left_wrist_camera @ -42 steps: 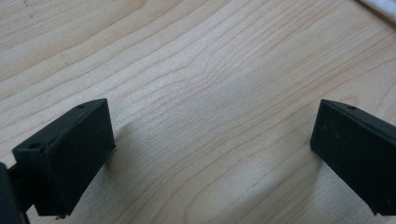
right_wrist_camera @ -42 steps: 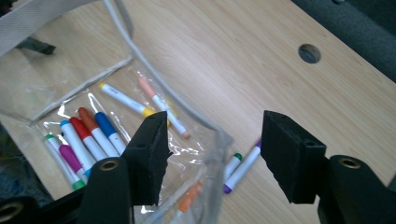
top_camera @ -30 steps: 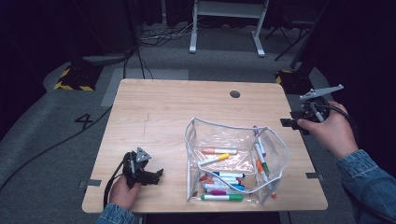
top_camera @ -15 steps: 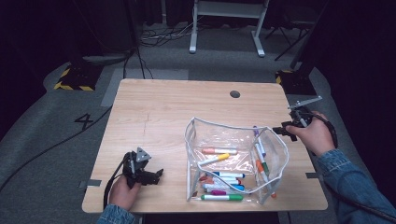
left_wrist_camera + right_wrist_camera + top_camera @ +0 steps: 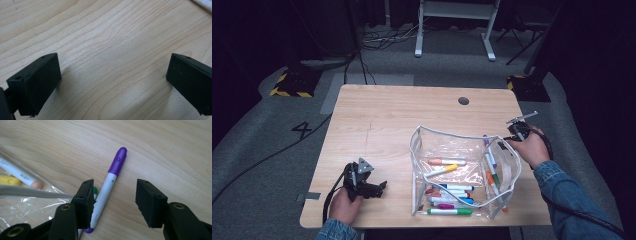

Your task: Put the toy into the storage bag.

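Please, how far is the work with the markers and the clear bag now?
Done: many markers already lie inside the clear bag. In hand: the right gripper has come down over the purple-capped marker on the table; its jaws have just been closing, not yet pressing it. Left: gripping it and bagging it. The left gripper rests open.

One camera looks down from overhead; two ride low, close above the shared table (image 5: 387, 115).
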{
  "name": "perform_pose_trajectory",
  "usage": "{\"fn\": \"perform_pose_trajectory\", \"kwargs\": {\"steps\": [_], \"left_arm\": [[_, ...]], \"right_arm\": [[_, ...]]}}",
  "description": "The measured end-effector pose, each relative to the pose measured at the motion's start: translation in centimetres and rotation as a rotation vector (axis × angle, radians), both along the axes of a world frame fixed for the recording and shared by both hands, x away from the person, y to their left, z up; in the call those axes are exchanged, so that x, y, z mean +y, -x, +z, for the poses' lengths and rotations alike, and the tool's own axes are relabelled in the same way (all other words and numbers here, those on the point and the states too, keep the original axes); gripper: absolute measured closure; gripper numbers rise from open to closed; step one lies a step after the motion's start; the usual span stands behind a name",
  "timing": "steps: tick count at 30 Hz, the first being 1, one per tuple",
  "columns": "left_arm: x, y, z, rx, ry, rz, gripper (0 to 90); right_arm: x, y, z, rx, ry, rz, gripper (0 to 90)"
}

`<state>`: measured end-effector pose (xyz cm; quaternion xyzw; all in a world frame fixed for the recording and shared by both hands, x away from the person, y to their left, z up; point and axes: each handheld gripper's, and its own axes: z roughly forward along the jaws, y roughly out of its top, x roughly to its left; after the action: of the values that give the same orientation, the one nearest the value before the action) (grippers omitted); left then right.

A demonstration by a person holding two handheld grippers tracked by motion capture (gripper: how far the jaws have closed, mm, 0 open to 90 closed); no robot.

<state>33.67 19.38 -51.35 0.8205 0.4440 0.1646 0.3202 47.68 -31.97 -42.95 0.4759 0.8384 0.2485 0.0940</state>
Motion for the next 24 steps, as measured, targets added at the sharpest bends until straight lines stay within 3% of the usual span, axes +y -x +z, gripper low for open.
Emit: {"fn": "perform_pose_trajectory", "kwargs": {"steps": [3,6,10,14,18,24], "left_arm": [[0.0,0.0,0.0,-0.001,-0.002,0.0,0.0],[0.0,0.0,0.0,0.0,0.003,0.0,0.0],[0.0,0.0,0.0,0.001,0.0,-0.003,0.0],[0.0,0.0,0.0,-0.002,-0.002,0.0,0.0],[0.0,0.0,0.0,-0.001,-0.002,-0.003,0.0],[0.0,0.0,0.0,0.0,0.003,-0.001,0.0]], "right_arm": [[0.2,-0.4,-1.4,-0.004,-0.014,-0.008,51.7],[0.4,-0.7,-2.8,0.025,-0.019,-0.03,53.4],[0.4,-1.2,-3.8,0.036,-0.024,-0.036,56.2],[0.6,-1.5,-4.1,0.049,-0.011,-0.051,62.3],[0.6,-1.6,-4.5,0.072,0.02,-0.072,75.6],[0.6,-1.6,-4.2,0.117,0.021,-0.128,77.1]]}}
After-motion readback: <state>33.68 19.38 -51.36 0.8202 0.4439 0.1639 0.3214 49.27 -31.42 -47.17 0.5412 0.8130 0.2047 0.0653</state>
